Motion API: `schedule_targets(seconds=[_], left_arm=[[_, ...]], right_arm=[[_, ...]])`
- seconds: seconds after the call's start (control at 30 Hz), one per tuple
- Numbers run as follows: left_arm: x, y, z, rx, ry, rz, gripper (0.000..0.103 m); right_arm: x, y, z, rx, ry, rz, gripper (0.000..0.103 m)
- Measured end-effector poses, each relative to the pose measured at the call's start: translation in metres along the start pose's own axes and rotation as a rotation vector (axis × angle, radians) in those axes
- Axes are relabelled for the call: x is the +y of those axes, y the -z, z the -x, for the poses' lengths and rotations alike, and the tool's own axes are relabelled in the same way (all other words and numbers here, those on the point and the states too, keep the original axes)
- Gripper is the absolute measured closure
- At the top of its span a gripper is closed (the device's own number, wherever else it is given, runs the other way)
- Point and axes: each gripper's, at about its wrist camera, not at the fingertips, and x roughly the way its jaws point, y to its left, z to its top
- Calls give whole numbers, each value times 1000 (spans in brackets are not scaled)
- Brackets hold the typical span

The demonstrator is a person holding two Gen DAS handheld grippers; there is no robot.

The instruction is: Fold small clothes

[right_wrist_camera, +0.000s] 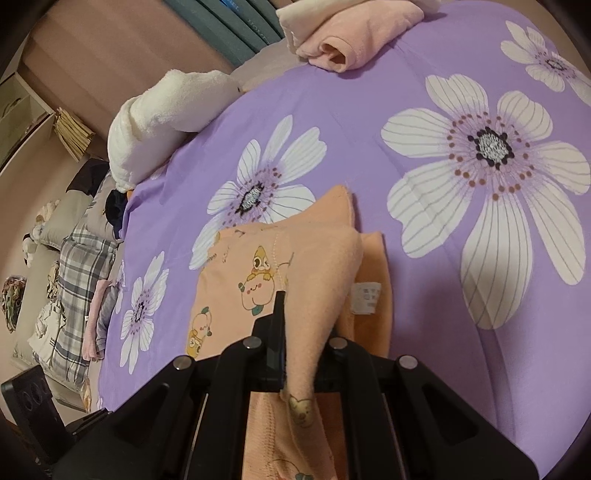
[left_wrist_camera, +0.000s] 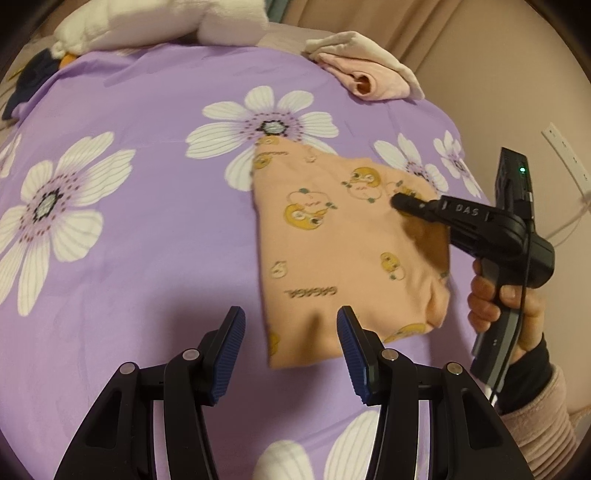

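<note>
A small peach garment [left_wrist_camera: 332,251] printed with yellow cartoon animals lies partly folded on the purple flowered bedspread [left_wrist_camera: 147,147]. My left gripper [left_wrist_camera: 291,354] hovers open over the garment's near left corner, with nothing between its blue pads [left_wrist_camera: 227,354]. My right gripper [left_wrist_camera: 400,201], held in a person's hand [left_wrist_camera: 506,310], is shut on the garment's right side. In the right wrist view the right gripper [right_wrist_camera: 286,314] pinches a fold of the peach garment [right_wrist_camera: 321,266] lifted above the lower layers; a white care label [right_wrist_camera: 365,297] shows beside it.
A folded pink and cream garment [left_wrist_camera: 365,70] lies at the bed's far right corner. White plush bedding [left_wrist_camera: 147,22] sits along the far edge, with a dark item [left_wrist_camera: 33,81] at far left. Beyond the bed are plaid pillows [right_wrist_camera: 74,288] and a bookshelf [right_wrist_camera: 236,26].
</note>
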Motion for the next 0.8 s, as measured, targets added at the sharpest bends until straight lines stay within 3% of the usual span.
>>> schedule_targets(seconds=[0.2,0.4,0.6,0.8], left_arm=[[-24,-6,-14,1,17,-62,53],[-49,-11,-29,0,44,-131,53],[-52,-9,-59,68,19,-144,53],[-48,-5,-65,90,32,-150,53]], right_arm=[[-12,3,-7,31,-22,-27,94],[-27,0,-11,60,-100,-84,92],[-34,-1,-14,78,-155,-120,90],[-44,-8,-16,68,-262,-180,70]])
